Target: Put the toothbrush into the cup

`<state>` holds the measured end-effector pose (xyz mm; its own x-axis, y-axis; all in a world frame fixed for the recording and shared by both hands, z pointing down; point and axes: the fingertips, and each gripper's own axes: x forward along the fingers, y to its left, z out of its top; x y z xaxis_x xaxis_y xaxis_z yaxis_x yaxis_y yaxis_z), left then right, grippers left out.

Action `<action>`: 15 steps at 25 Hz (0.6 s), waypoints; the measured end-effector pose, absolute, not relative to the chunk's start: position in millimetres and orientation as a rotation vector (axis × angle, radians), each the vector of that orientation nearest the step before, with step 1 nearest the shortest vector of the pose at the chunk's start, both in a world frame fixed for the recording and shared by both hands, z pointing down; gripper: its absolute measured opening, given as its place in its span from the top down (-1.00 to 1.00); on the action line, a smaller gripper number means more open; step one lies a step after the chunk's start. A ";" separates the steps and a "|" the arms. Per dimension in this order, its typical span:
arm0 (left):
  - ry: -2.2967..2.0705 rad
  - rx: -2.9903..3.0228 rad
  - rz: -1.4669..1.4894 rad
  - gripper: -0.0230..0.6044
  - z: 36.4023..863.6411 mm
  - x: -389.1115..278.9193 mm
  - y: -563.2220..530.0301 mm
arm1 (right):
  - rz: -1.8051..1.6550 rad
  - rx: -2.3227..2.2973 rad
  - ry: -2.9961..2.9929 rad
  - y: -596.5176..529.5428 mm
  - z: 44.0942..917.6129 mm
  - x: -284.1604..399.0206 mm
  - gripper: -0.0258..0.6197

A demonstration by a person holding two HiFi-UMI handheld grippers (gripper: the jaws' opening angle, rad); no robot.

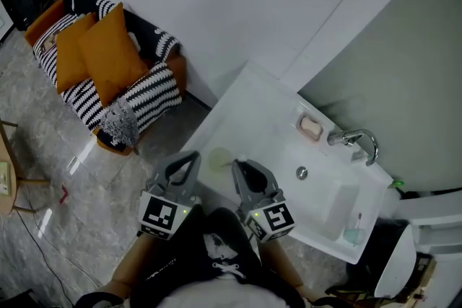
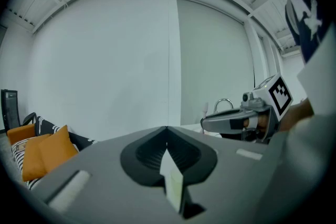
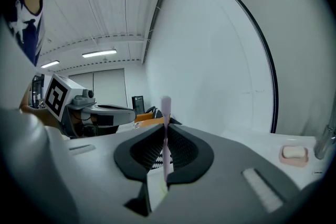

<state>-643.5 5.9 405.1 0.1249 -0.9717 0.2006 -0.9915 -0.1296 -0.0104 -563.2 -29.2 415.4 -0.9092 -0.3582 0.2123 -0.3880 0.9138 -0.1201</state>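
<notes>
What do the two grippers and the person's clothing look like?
The left gripper and right gripper are grey with black ribbed pads, each carrying a white cube with black square markers. The person wears a dark top with white print.

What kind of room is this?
Probably a washing corner in a home-like room: a white sink with a faucet and a soap dish, a toothbrush in the right gripper, and a striped sofa close by.
</notes>
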 end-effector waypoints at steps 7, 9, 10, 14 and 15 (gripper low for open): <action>-1.985 2.248 0.266 0.93 409.9 -649.5 4.4 | 0.257 0.546 -2.863 -31.4 429.5 -571.0 0.84; -1.984 2.240 0.272 0.93 411.8 -651.2 4.5 | 0.275 0.542 -2.862 -31.7 433.1 -572.6 0.84; -1.983 2.235 0.274 0.93 412.7 -652.3 4.6 | 0.279 0.538 -2.859 -31.9 435.0 -573.7 0.84; -1.985 2.227 0.279 0.93 414.2 -654.7 4.0 | 0.302 0.524 -2.839 -33.6 445.3 -576.1 0.84; -1.986 2.226 0.280 0.93 414.6 -655.4 3.9 | 0.311 0.521 -2.835 -33.9 448.3 -576.8 0.84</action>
